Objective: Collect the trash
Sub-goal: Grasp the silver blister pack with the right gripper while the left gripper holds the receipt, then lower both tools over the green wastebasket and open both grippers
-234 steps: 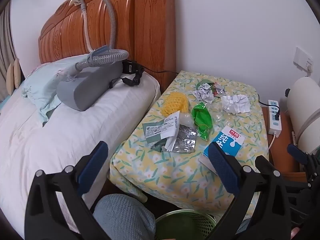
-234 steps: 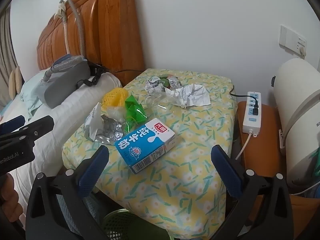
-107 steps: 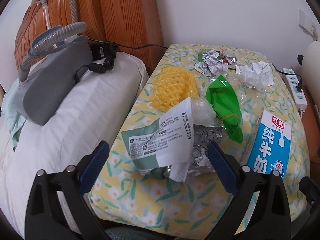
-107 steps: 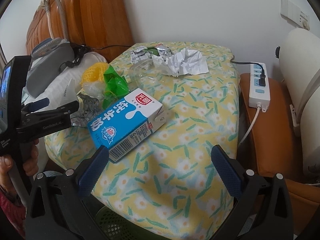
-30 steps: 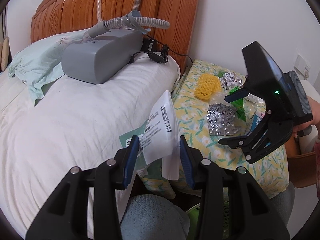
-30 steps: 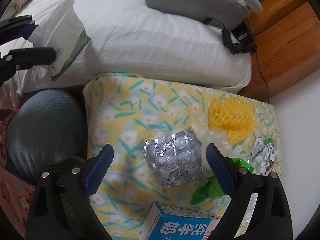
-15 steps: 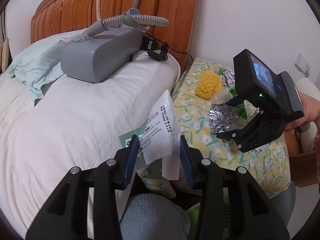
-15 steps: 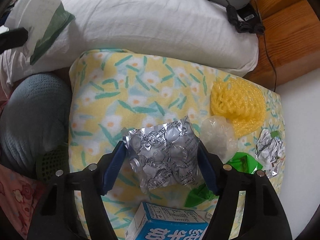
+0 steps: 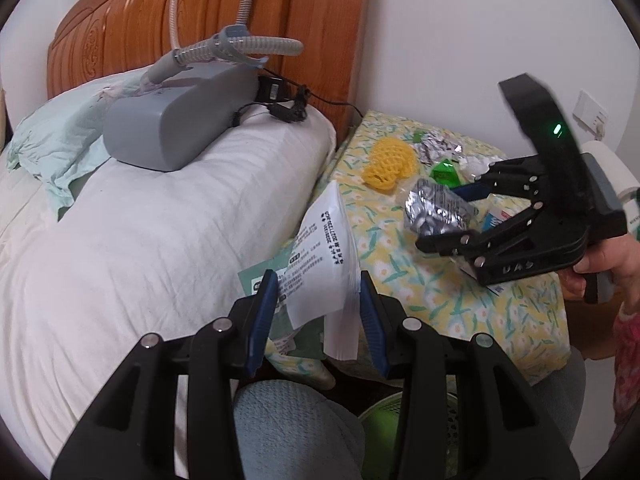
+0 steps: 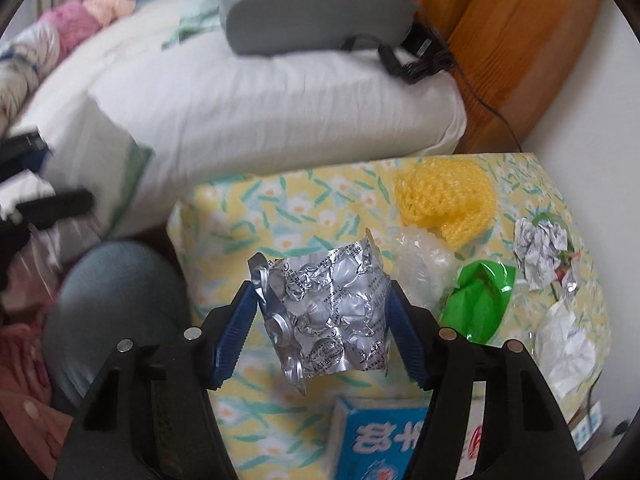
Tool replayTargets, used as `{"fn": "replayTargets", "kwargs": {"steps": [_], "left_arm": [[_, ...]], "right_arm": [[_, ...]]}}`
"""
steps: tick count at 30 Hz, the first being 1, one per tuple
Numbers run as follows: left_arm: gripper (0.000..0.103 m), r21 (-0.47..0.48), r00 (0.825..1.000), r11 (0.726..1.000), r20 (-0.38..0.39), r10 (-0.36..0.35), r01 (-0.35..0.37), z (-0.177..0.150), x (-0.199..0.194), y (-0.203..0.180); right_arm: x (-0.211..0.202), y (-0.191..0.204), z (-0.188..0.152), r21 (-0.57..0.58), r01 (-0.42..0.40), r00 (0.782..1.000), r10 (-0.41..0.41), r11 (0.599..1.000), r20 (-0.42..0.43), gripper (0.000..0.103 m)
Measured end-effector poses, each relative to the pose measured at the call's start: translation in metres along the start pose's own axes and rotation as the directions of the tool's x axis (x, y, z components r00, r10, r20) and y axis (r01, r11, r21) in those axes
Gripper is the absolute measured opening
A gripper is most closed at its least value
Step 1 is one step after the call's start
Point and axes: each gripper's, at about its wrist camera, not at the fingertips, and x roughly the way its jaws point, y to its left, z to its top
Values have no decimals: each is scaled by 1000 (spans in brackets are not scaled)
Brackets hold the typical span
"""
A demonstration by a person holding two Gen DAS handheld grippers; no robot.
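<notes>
My left gripper (image 9: 318, 280) is shut on a white and green printed packet (image 9: 324, 248), held over the gap between bed and table. My right gripper (image 10: 320, 296) has a crumpled silver blister pack (image 10: 332, 312) between its blue pads. Its jaws are closing, the pads press on the pack's two edges, and the pack hangs above the floral table (image 10: 248, 208). In the left wrist view the right gripper (image 9: 452, 216) holds the pack (image 9: 434, 210) off the cloth. On the table lie a yellow foam net (image 10: 444, 196), clear plastic (image 10: 420, 256), a green wrapper (image 10: 478, 300), crumpled paper (image 10: 540, 248) and a blue milk carton (image 10: 384, 436).
A green mesh bin (image 9: 384, 420) stands on the floor below the table's near edge, beside a person's knee (image 9: 288, 428). A white pillow (image 9: 160, 220) carries a grey machine (image 9: 176, 128) with a hose and cables. The wooden headboard (image 9: 280, 20) stands behind.
The right gripper's jaws came in around the blister pack, took hold of it and raised it off the table while rolling. The left gripper kept still with its packet.
</notes>
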Motion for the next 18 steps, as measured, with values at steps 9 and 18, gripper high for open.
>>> {"fn": "replayTargets", "kwargs": {"steps": [9,18], "left_arm": [[40,95,973,972,-107,-206,216,-40,-13,-42],[43,178,893,895,-278,-353,409,-104,-9,-92]], "right_arm": [[-65,21,-59,229,129,981,-158,965,111,66],[-97,30,-130,417,187,964,-247,890,95,68]]}}
